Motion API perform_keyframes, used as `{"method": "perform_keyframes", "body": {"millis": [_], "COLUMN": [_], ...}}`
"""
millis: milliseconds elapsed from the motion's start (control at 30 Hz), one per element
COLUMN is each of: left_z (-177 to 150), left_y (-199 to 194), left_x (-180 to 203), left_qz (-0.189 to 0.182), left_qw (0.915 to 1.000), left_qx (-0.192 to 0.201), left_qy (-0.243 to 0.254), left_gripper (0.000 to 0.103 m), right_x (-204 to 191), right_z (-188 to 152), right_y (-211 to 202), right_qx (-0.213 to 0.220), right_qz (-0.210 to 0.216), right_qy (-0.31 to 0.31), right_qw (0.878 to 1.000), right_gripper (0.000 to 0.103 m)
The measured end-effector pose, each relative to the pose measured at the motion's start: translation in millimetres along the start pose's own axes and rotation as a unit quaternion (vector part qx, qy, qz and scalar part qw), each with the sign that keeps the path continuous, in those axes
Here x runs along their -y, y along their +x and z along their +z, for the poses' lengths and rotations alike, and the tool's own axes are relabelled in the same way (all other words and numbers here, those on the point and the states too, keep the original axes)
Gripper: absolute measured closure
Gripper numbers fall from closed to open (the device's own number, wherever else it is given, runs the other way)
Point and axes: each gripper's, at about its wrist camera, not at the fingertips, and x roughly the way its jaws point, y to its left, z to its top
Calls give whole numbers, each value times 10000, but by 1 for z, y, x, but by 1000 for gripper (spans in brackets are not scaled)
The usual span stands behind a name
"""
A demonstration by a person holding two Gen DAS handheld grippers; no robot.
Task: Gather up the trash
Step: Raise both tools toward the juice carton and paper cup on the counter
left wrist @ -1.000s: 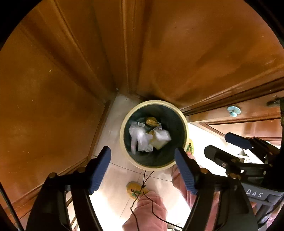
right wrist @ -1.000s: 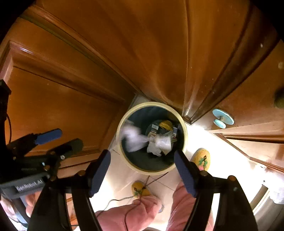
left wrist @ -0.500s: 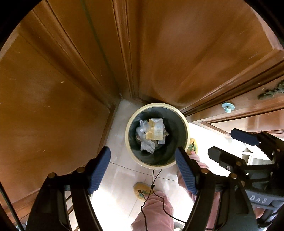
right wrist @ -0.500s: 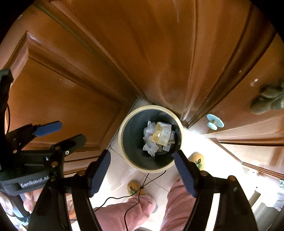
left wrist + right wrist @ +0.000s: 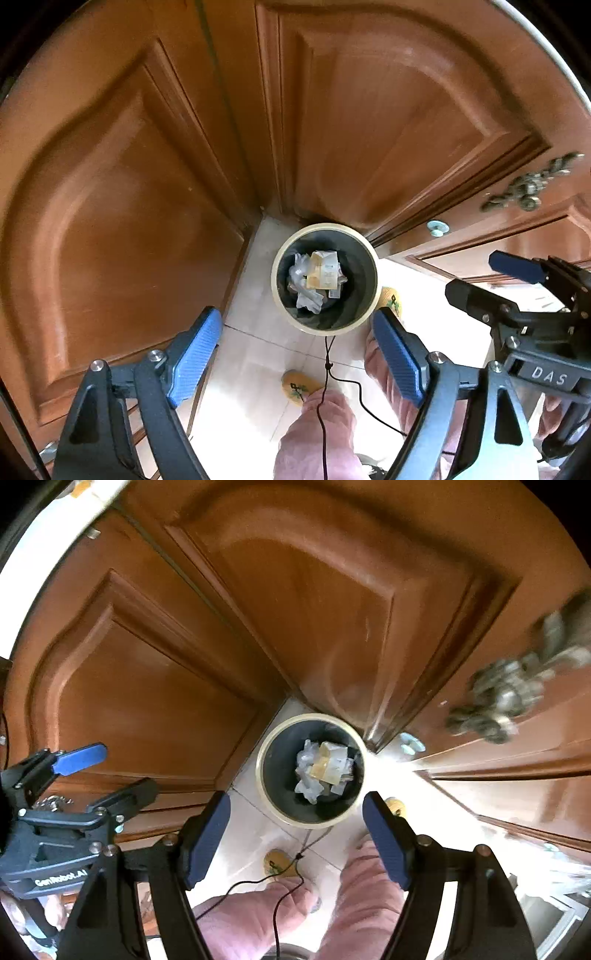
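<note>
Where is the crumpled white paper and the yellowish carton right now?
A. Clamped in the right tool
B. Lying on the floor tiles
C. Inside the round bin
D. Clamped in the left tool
C: the crumpled paper and carton lie inside the bin, and nothing sits between either gripper's blue pads.

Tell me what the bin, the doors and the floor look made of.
Bin: likely plastic, smooth cream rim, dark inside. Doors: wood or wood veneer, glossy reddish-brown with raised panels. Floor: pale glazed tile, judging by its shine and thin joint lines.
</note>
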Motion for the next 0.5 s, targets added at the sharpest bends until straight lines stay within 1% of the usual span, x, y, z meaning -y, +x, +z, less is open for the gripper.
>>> {"method": "perform_keyframes", "body": {"millis": [33,167,333,500], "left_z": [0,0,1,6], "left_y": [-8,-49,-101,-155], "left_x": [0,1,4,8], "left_qz": [8,12,20,-7], "left_qw": [10000,9997,9982,9949], "left_qx": [27,217,577,980], "left_qy": [4,73,157,228], "left_gripper": [20,20,17,17], "right_x": [-3,-12,-22,-36], "right_z": [0,1,1,2], "right_y": [-9,-49,-101,-152], "right_qx": [27,218,531,917], "right_qz": [-86,-212,-297,-475], "right_qy": [-44,-161,-247,-389], "right_qw": [9999,9994,9978,9939], "right_gripper": [28,28,28,28]}}
